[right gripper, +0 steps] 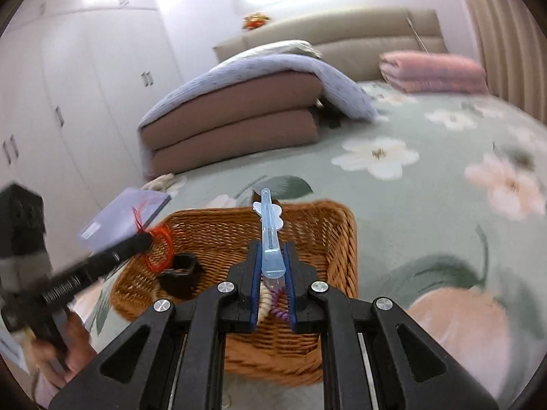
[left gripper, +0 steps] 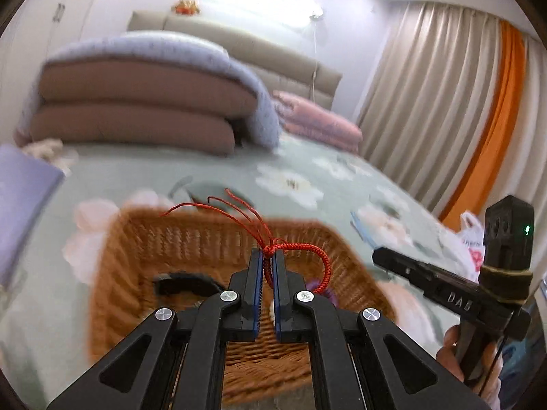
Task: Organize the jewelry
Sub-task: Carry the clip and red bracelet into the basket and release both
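A wicker basket (left gripper: 143, 239) (right gripper: 321, 218) sits on the flowered bed. My left gripper (left gripper: 268, 256) is shut on a red braided cord bracelet (left gripper: 321, 266), whose loose ends fan upward above the basket. In the right wrist view the same bracelet (right gripper: 160, 246) hangs at the left gripper (right gripper: 145, 239) over the basket's left side. My right gripper (right gripper: 273, 249) is shut on a light blue hair clip (right gripper: 270, 235) with a flower shape, held above the basket. In the basket lie a black piece (right gripper: 181, 273) (left gripper: 184, 282), a purple coil hair tie (right gripper: 278, 311) and a cream beaded strand (right gripper: 264, 302).
A clear plastic box lid (right gripper: 116, 218) lies left of the basket. Folded brown and lilac quilts (left gripper: 136, 102) and a pink quilt (right gripper: 434, 71) are stacked farther back. Curtains (left gripper: 444, 102) hang at the right, wardrobes (right gripper: 68, 102) at the left. A plastic bag (left gripper: 471, 239) lies at the right.
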Demonstrator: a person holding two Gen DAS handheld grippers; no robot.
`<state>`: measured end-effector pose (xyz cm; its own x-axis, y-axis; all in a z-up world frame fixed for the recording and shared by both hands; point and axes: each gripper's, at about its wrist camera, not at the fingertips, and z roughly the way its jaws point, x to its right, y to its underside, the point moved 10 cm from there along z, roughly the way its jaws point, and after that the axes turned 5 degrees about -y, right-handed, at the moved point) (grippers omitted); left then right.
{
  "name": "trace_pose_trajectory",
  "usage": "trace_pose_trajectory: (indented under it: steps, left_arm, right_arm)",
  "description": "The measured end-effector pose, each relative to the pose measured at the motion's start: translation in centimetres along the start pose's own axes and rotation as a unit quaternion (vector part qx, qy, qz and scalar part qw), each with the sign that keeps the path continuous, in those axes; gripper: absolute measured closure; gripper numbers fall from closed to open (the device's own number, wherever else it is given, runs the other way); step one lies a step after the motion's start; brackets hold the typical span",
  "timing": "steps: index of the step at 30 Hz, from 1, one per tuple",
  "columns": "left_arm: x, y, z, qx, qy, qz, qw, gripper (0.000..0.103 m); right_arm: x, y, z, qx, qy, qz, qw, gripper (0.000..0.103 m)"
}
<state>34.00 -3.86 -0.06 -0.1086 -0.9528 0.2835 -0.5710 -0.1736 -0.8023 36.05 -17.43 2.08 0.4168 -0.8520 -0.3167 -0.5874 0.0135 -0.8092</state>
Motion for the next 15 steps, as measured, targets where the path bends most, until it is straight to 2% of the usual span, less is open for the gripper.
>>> trace_pose_trajectory:
  steps: [2, 5, 8, 15]
  left_arm:
    - [-0.3, 1.4, 1.5, -0.015, -0.024, 0.024, 0.9993, 0.098]
    - [-0.1, 2.3, 2.1, -0.026, -0.016, 0.024, 0.9992, 0.098]
    - [0.4, 2.5, 2.0, -0.024, -0.029, 0.043, 0.9983, 0.098]
    - [0.9, 3.6, 2.6, -0.037, -0.045, 0.072, 0.9957, 0.095]
  right_arm:
    - [1.3, 0.7, 1.2, -0.015, 0.013, 0.011, 1.000, 0.089]
    - [1.5, 1.4, 2.6, -0.039, 0.012, 0.012, 0.999, 0.089]
    - [0.9, 1.9, 2.7, -0.045, 0.028, -0.010, 0.999, 0.089]
    - [0.5, 2.9, 3.1, -0.062, 0.016, -0.009, 0.998, 0.087]
